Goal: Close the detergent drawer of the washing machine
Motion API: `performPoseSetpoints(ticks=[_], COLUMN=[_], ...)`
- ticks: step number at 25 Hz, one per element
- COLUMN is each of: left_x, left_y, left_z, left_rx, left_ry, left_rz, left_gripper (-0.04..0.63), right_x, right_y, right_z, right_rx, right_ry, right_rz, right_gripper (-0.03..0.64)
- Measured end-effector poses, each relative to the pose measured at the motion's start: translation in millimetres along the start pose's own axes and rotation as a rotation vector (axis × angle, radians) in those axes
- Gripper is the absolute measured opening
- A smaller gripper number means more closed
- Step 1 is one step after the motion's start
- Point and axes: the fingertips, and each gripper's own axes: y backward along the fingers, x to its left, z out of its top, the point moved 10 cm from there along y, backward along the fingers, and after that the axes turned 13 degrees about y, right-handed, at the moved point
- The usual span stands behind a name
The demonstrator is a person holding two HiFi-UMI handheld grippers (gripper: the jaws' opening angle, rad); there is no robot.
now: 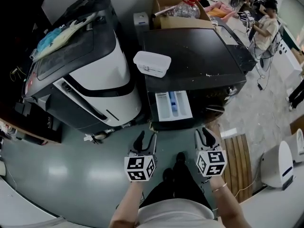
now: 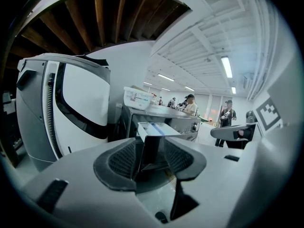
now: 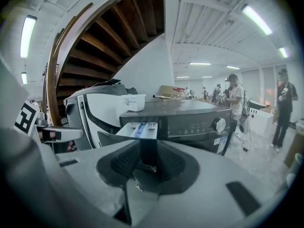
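Detergent drawer (image 1: 174, 105) was found pulled out from the washing machine (image 1: 194, 51) front. Left gripper (image 1: 145, 141) and right gripper (image 1: 205, 137) were held short of it, jaws apart and empty.

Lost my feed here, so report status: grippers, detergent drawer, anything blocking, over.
Left gripper open, empty; right gripper open, empty. Detergent drawer pulled out of the washing machine, untouched, both grippers short of it. Nothing between grippers and drawer.
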Motion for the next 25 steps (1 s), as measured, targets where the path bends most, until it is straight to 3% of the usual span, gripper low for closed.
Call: performPoseSetpoints(ticks=[25], left_x=[13], left_y=[-48], left_z=[-29], left_rx=[0.115], left_ry=[-0.015], left_rz=[0.049], left_gripper=[0.168], right_x=[-12], right_y=[-49], right_z=[-35], right_rx=[0.081], right_ry=[-0.019], right_rz=[0.039], right_gripper=[0.098])
